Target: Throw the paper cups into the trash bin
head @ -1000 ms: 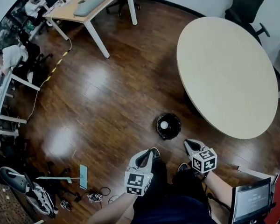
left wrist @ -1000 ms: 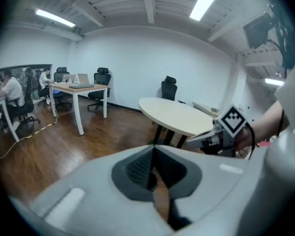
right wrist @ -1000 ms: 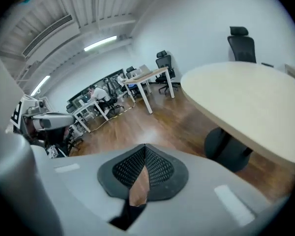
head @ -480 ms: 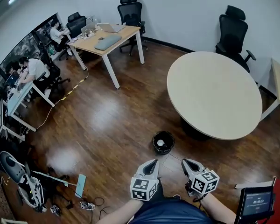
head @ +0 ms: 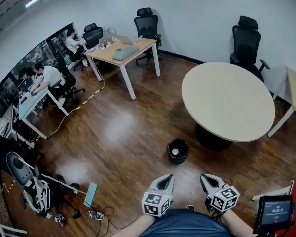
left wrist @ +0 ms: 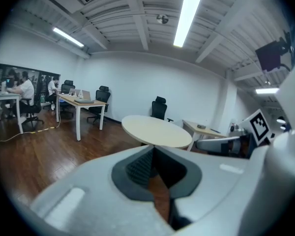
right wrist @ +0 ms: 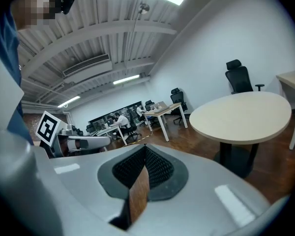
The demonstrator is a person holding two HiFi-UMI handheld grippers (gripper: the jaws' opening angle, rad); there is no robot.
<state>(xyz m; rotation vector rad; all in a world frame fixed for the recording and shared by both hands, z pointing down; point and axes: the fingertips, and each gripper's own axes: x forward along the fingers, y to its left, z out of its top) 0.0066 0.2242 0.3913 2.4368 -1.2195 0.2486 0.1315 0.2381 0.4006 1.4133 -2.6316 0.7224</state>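
A round black trash bin (head: 178,150) stands on the wood floor beside the round table's foot, with a white paper cup (head: 174,151) lying inside it. Both grippers are held low, close to the person's body and well short of the bin. In the head view my left gripper (head: 166,178) points forward with its jaws together and nothing between them. My right gripper (head: 206,178) is the same, shut and empty. In the left gripper view the left gripper (left wrist: 153,149) has its pads meeting at the tip. The right gripper (right wrist: 145,147) likewise shows closed pads in its own view.
A large round beige table (head: 228,100) stands ahead to the right, with black office chairs (head: 247,38) behind it. A rectangular desk (head: 124,53) is at the back left, where people sit at workstations (head: 46,77). Cables and gear (head: 32,186) lie on the floor at the left. A screen (head: 273,213) stands at the lower right.
The head view has lifted, so more of the room shows and the bin looks smaller and farther off. Both grippers stay shut, low by the body.
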